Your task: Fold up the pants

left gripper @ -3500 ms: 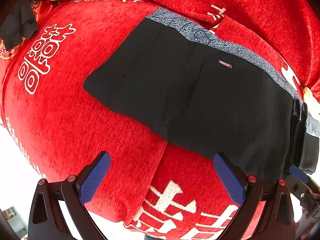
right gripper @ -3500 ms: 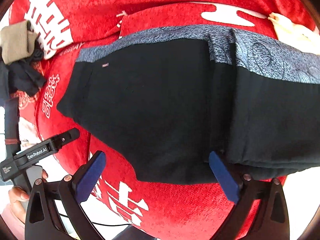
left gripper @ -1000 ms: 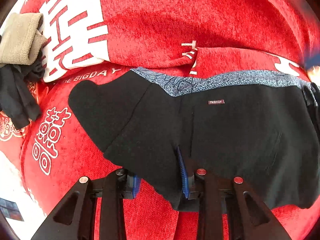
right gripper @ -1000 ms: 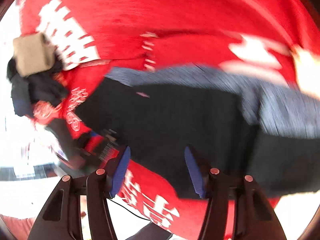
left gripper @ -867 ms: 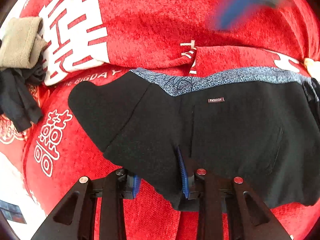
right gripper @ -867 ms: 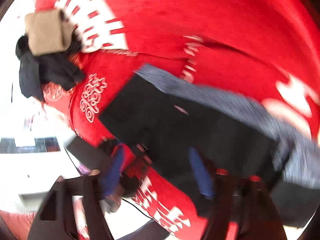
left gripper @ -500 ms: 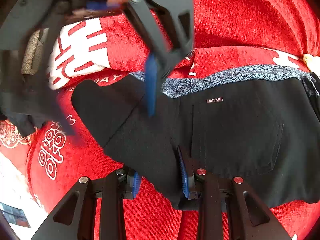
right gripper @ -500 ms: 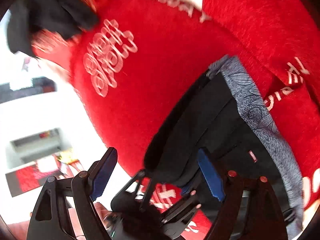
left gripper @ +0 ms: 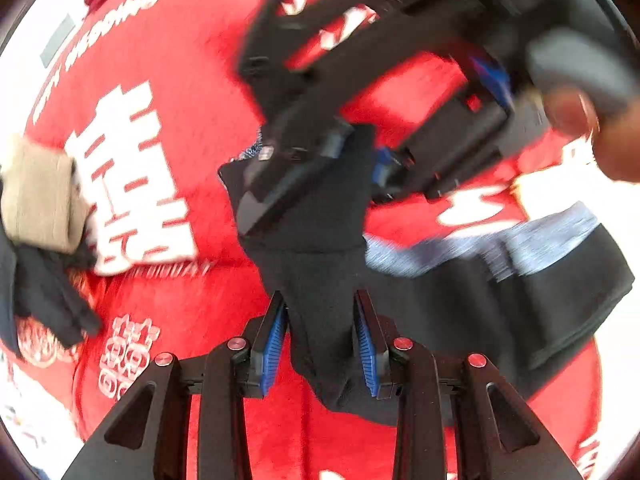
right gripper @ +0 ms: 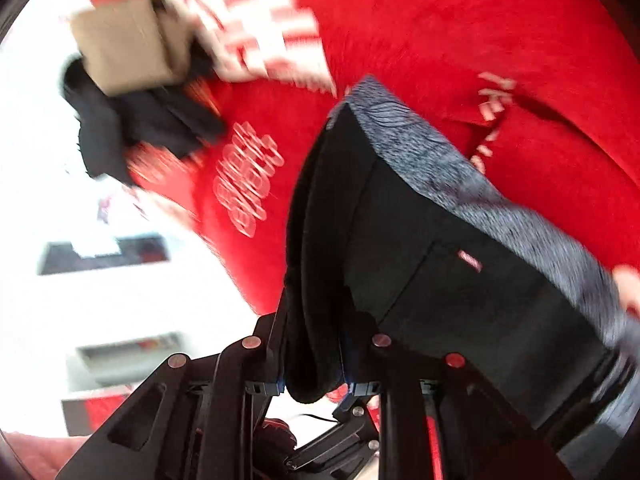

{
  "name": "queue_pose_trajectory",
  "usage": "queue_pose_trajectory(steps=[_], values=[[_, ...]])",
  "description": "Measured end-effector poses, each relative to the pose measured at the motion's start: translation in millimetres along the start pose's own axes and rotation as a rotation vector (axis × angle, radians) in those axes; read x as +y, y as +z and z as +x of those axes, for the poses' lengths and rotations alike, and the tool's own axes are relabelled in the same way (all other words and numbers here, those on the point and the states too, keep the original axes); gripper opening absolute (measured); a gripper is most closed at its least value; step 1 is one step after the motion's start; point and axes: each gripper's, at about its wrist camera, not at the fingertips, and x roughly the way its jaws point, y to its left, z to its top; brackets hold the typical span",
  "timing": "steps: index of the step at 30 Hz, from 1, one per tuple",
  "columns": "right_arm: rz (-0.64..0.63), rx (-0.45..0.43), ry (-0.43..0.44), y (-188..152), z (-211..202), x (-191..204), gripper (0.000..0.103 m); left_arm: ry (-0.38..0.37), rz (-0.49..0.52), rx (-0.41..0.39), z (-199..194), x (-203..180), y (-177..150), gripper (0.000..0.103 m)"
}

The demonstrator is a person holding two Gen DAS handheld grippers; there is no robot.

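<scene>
Both tongs, left (left gripper: 320,344) and right (right gripper: 312,356), are clamped on the floppy black pants (right gripper: 440,264), best gripped at the thick folded edge.

Pants (left gripper: 500,300) on sofa (left gripper: 192,128) (clothes pile (left gripper: 36,216) leftward)

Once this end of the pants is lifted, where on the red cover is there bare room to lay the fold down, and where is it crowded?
Bare red cover lies between the pants and the clothes pile, around the small white emblem. More shows above the grey waistband, toward the backrest. Crowded: the pile at far left, and the lifted end, where left gripper and right gripper clamp close together.
</scene>
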Motion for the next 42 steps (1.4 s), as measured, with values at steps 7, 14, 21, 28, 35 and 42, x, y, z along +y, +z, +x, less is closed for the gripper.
queue_pose_trajectory(steps=[7,14,21,28,35,42], values=[[0.060,-0.302,0.194,-86,-129,-48,0.023,-0.151,0.149,-0.069,-38,-110,40,0.034],[0.233,-0.506,0.240,-207,-202,-150,0.023,-0.257,0.327,0.004,-10,-241,20,0.034],[0.479,-0.538,0.224,-283,-170,-275,0.023,-0.218,0.383,0.122,29,-284,-6,0.058],[0.529,-0.558,0.224,-292,-152,-304,0.026,-0.274,0.263,0.196,15,-240,7,0.083],[0.469,-0.471,-0.099,-299,-185,-280,0.026,-0.166,0.059,0.248,32,-152,22,0.083],[0.444,-0.531,-0.058,-301,-196,-277,0.064,-0.195,-0.247,0.401,108,-81,6,0.083]])
